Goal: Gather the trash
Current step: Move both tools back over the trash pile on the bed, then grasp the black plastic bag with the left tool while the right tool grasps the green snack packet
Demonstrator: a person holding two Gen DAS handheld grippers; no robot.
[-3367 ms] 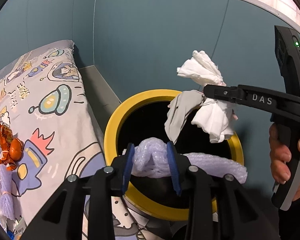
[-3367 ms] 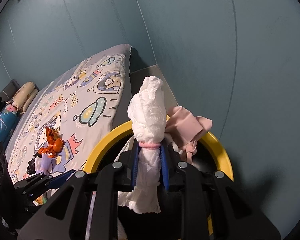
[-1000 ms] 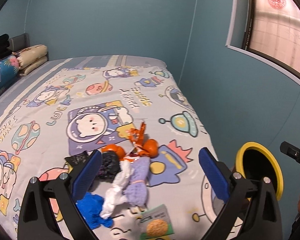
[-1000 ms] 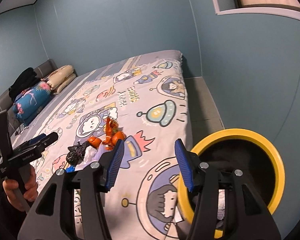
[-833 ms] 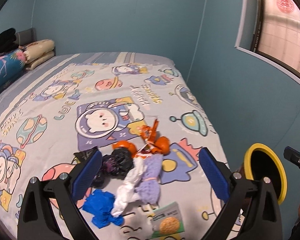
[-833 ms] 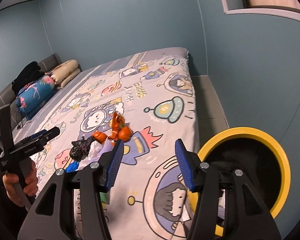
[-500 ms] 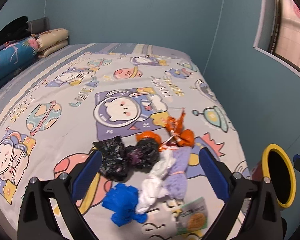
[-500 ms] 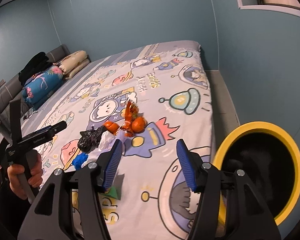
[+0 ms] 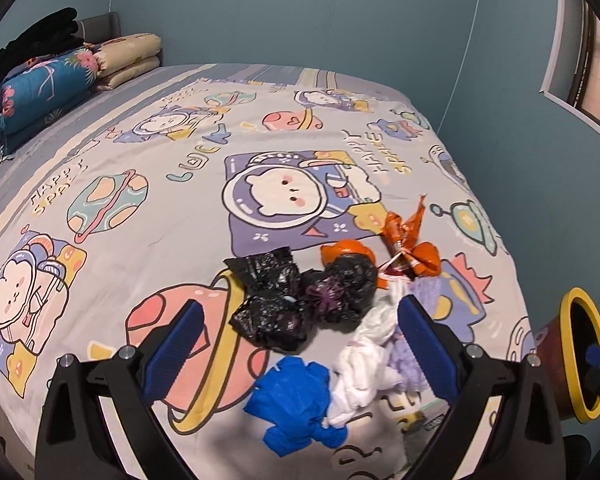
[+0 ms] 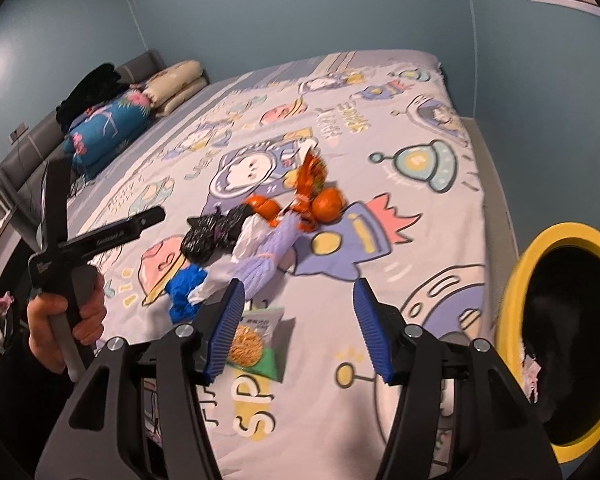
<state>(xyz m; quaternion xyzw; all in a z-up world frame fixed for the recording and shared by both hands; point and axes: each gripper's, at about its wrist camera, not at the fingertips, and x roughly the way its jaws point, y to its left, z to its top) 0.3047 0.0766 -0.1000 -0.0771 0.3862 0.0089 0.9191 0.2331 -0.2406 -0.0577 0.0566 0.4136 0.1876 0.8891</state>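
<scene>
Bin [image 10: 556, 336] interior is dark — contents unclear. Left gripper [image 9: 300, 344] gapes wide above the trash [image 9: 324, 300]; right gripper [image 10: 298, 332] half-spread — both empty.

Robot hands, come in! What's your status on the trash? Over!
Left gripper open, empty. Right gripper open, empty. Trash pile on the bed, bin beside it. Nothing in the way.

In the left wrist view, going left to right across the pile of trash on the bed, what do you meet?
Black crumpled bag → blue wad → white tissue twist → orange wrapper → yellow-rimmed bin beside the bed.
</scene>
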